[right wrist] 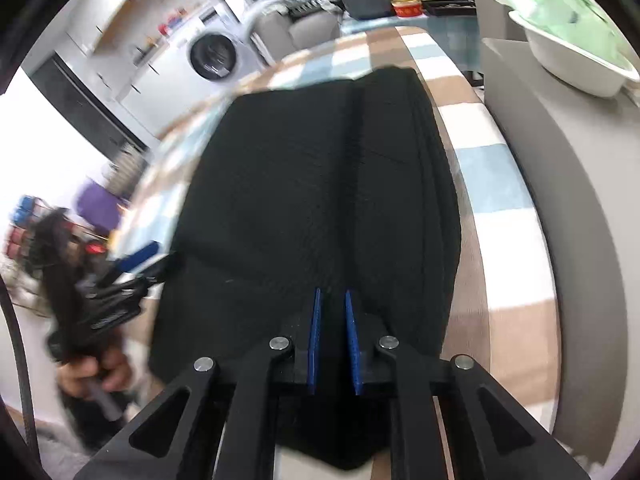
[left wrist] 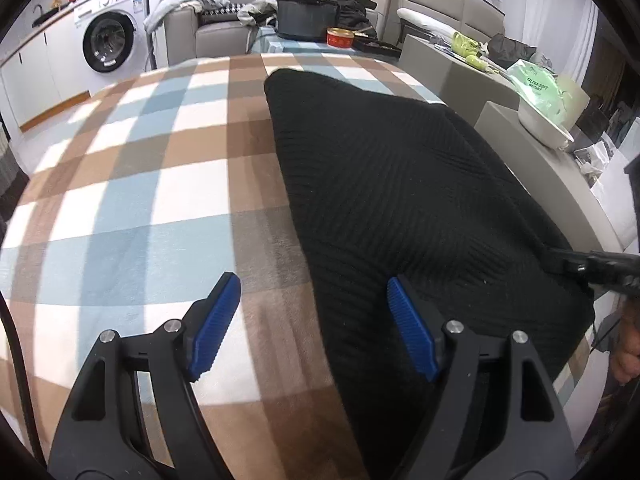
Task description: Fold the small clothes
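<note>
A black ribbed knit garment lies on the plaid blanket, folded lengthwise with a crease down its middle; it also fills the right wrist view. My left gripper is open and empty, its right pad over the garment's near left edge. It shows blurred at the left of the right wrist view. My right gripper is shut on the garment's near edge, cloth pinched between the blue pads. Its tip shows at the garment's right edge in the left wrist view.
A grey sofa arm runs along the blanket's right side, with a white basin and green bag on it. At the far end stand a black container and a red tin. A washing machine is at back left.
</note>
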### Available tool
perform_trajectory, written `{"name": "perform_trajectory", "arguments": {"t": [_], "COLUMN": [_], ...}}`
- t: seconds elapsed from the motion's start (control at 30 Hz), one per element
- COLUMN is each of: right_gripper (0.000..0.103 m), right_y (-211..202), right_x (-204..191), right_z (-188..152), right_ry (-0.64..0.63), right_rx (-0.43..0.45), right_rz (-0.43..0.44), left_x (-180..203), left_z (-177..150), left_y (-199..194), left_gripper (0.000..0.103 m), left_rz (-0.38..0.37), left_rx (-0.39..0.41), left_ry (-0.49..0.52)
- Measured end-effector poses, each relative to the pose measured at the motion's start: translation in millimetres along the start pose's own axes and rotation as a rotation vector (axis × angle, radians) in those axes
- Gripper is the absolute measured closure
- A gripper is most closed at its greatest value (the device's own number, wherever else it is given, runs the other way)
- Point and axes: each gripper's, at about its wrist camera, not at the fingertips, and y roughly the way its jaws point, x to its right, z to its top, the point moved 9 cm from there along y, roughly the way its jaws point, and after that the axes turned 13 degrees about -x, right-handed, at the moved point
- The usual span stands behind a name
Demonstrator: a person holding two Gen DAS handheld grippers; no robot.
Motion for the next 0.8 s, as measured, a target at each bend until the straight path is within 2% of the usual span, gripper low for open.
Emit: {"name": "perform_trajectory", "arguments": {"t": [0.07,0.13,0.3,0.33,0.37,0.4,0.53,0.6,0.67,0.7,0.8], "right_gripper": [0.080,0.076,0.075,0.079,0.094,0.098,0.098,0.098,0.098,0.097,0.082], "right_y": [-12,-17,4,4,4,2,-24,-19,3,5,-15], "right_x": [-3,-9,-9,-11,-16,-22,-34,-24,-8,-7,-11], "right_z": [-11,-26,-38,-37,-36,-34,-33,-40,-48,-44,-37], "right_ry": [-0.010,-0.034,-0.062,-0.076,-0.107,-0.135,-0.171,-0.153,-0.121,-0.110,-0.094], "right_rx": [0.017,0.014,-0.031,-0.024,-0.014,-0.001,0.059,0.026,-0.062,-0.049,0.032], "right_rz": [0.037,0.059,-0.032,-0.043,-0.060,-0.073,-0.097,-0.150,-0.222,-0.207,-0.141], "left_x": [0,3,17,18,19,20,17,15,11,9,8], "left_z": [-5,-10,-20,-22,-24,-25,-25,-26,-27,-27,-27], "left_y": [-9,-16,-16,-13,-12,-12,-20,-19,-13,-12,-10], "left_gripper": [0.028,0.028,0.028,0.028,0.028,0.028,0.028,0.028,0.028,0.028,0.028], "left_rz": [-0.021,-0.037,-0.044,-0.038,-0.035,-0.036,-0.033,-0.032,-0.015,-0.003,-0.013], "left_rx": [0.007,0.013,0.004,-0.005,-0.009,-0.011,0.009,0.005,-0.016,-0.020,-0.018], "left_ry": [-0.005,-0.001,0.041,0.043,0.043,0.042,0.033,0.028,0.017,0.015,0.016]}}
